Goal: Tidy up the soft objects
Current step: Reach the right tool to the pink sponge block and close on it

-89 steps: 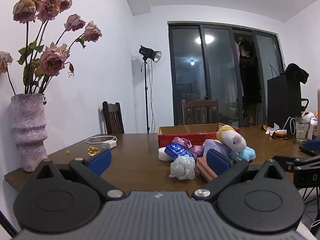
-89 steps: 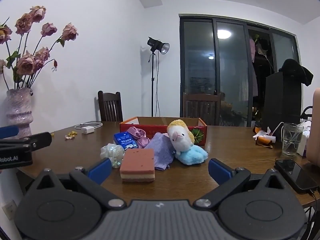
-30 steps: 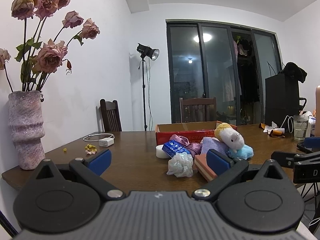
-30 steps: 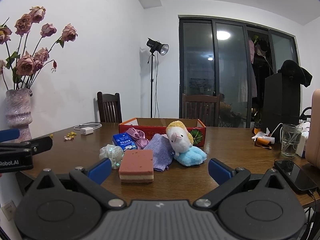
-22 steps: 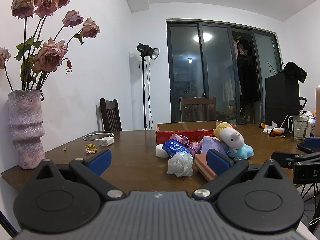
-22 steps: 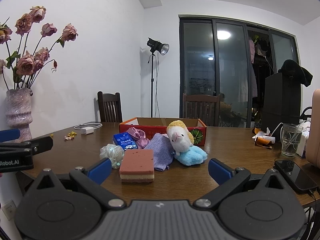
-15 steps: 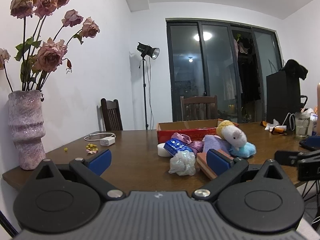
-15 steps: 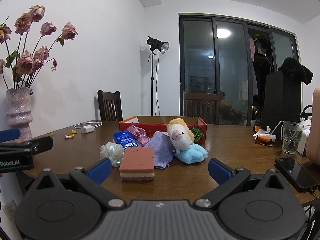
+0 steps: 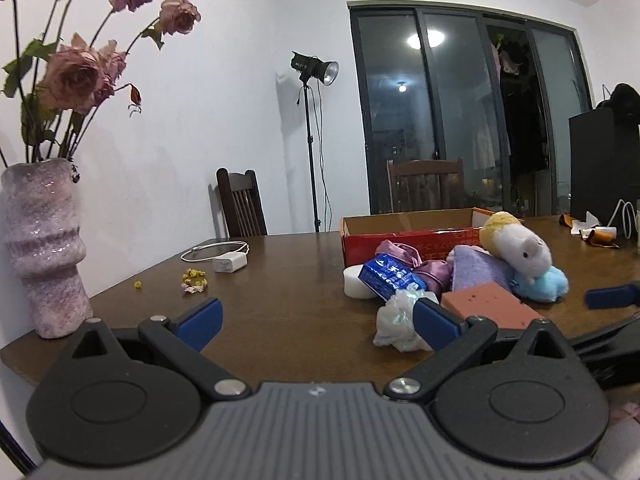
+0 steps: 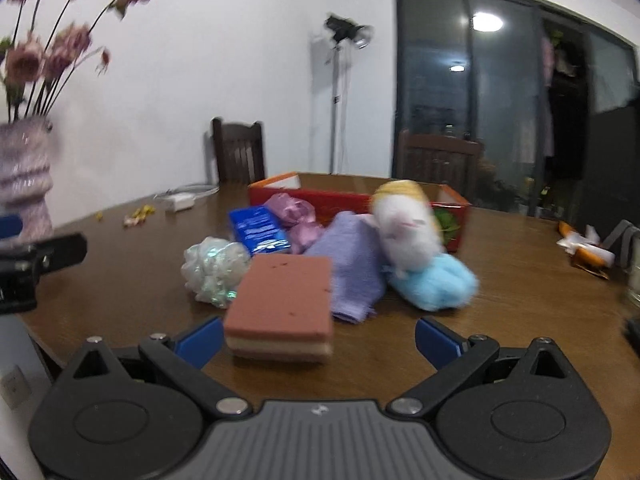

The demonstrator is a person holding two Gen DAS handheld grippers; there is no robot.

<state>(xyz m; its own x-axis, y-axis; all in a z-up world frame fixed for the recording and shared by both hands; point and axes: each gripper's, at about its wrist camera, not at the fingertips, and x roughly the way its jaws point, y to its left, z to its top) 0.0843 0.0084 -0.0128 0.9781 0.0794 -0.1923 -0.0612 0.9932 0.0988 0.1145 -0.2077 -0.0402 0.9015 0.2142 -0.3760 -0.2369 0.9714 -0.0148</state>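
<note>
White walls, dark sliding glass doors at the back, and a brown wooden desk (image 9: 296, 280) carrying pretty much everything.

Far left edge of the desk has a bumpy pink vase (image 9: 44, 248) with dried-out roses (image 9: 80, 76) in it. A bit further in, a white charger (image 9: 230, 262) with its coiled cable sits near some little yellow crumbs (image 9: 194, 278). Behind that there's a dark wooden chair (image 9: 240, 202) and a studio light on a stand (image 9: 314, 70).

The left gripper (image 9: 316, 318) hangs low over the near edge, jaws spread wide, nothing between them.

Middle of the desk is the soft pile, all bunched together in front of a red cardboard box (image 10: 352, 200). From the left side of the pile: a crinkly white mesh puff (image 10: 214, 270), then a blue packet (image 10: 258, 232) leaning behind it, with a pink satin bit (image 10: 294, 216) next to that. A white round pad (image 9: 356, 282) peeks out behind the packet in the left wrist view. The reddish-brown sponge (image 10: 282, 306) lies flat nearest the front edge, touching the puff. A purple cloth (image 10: 354, 270) is draped just right of the sponge, and a white plush toy with a yellow top (image 10: 408, 228) leans on a fluffy light-blue thing (image 10: 436, 282).

The right gripper (image 10: 318, 340) sits right in front of the sponge, released and wide apart, the sponge just ahead of its left finger, not gripped. That view is blurry.

Over toward the right edge there's orange and white wrapper clutter (image 10: 584, 250).
</note>
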